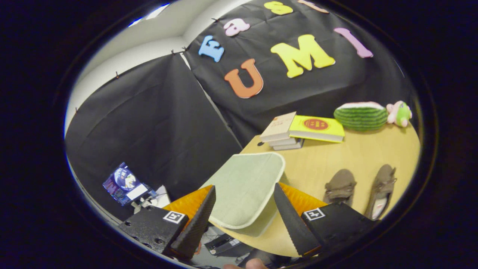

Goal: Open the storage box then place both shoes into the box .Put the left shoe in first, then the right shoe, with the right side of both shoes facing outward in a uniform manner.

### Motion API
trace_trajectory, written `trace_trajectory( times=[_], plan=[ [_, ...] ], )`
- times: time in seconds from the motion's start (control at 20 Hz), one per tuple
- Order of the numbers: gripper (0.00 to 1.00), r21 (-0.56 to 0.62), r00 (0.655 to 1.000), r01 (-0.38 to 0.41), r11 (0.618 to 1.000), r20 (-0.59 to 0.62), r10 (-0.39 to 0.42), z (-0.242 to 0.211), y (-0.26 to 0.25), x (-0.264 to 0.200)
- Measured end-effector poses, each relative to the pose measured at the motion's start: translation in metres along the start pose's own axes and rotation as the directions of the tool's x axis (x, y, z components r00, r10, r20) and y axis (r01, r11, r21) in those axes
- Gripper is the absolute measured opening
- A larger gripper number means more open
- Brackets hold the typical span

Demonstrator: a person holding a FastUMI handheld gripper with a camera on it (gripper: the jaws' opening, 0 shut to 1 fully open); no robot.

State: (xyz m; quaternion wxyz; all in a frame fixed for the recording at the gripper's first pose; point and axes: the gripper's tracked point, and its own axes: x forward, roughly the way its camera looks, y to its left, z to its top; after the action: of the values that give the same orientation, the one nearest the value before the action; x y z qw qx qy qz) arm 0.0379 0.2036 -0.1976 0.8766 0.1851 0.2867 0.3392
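- My jaws (pixel 244 220) are standing wide apart, gripping nothing; the pale green storage box (pixel 244 186) is sitting between them on the tabletop (pixel 336 157).
- Both brown shoes (pixel 360 188) are lying beside the box.
- Book cover writing is staying unreadable.

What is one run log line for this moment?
gripper: open, above storage box | box: closed | shoes: on table

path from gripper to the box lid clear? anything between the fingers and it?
Nothing visible in the way. The pale green storage box sits at the table edge directly between the open gripper fingers, lid down. The two brown shoes lie off to the side on the table; the books are beyond the box.
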Motion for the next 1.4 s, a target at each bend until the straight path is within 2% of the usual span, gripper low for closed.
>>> trace_trajectory(
  times=[0.15, 0.4, 0.5, 0.6, 0.7, 0.8, 0.9, 0.95, 1.05, 1.15, 1.4],
  plan=[
    [0.99, 0.102, 0.994, -0.026, 0.994, -0.101, 0.036, -0.024, -0.01, 0.023],
    [0.94, 0.209, 0.988, -0.014, 0.978, -0.147, 0.046, -0.03, -0.034, 0.043],
    [0.91, 0.266, 0.983, -0.028, 0.963, -0.165, 0.074, -0.033, -0.04, 0.054],
    [0.87, 0.354, 0.976, -0.052, 0.934, -0.178, 0.122, -0.041, -0.038, 0.059],
    [0.79, 0.444, 0.967, -0.072, 0.893, -0.188, 0.171, -0.04, -0.03, 0.063],
    [0.69, 0.463, 0.965, -0.066, 0.884, -0.196, 0.175, -0.039, -0.025, 0.063],
    [0.46, 0.448, 0.973, -0.036, 0.893, -0.187, 0.133, -0.032, -0.028, 0.058],
    [0.29, 0.443, 0.978, -0.024, 0.896, -0.175, 0.113, -0.027, -0.028, 0.054],
    [0.14, 0.417, 0.981, -0.022, 0.909, -0.165, 0.1, -0.023, -0.016, 0.048],
    [0.08, 0.408, 0.985, -0.033, 0.912, -0.143, 0.1, -0.011, 0.002, 0.039],
    [0.08, 0.333, 0.988, -0.103, 0.937, -0.078, 0.136, 0.024, 0.063, 0.027]
  ],
)
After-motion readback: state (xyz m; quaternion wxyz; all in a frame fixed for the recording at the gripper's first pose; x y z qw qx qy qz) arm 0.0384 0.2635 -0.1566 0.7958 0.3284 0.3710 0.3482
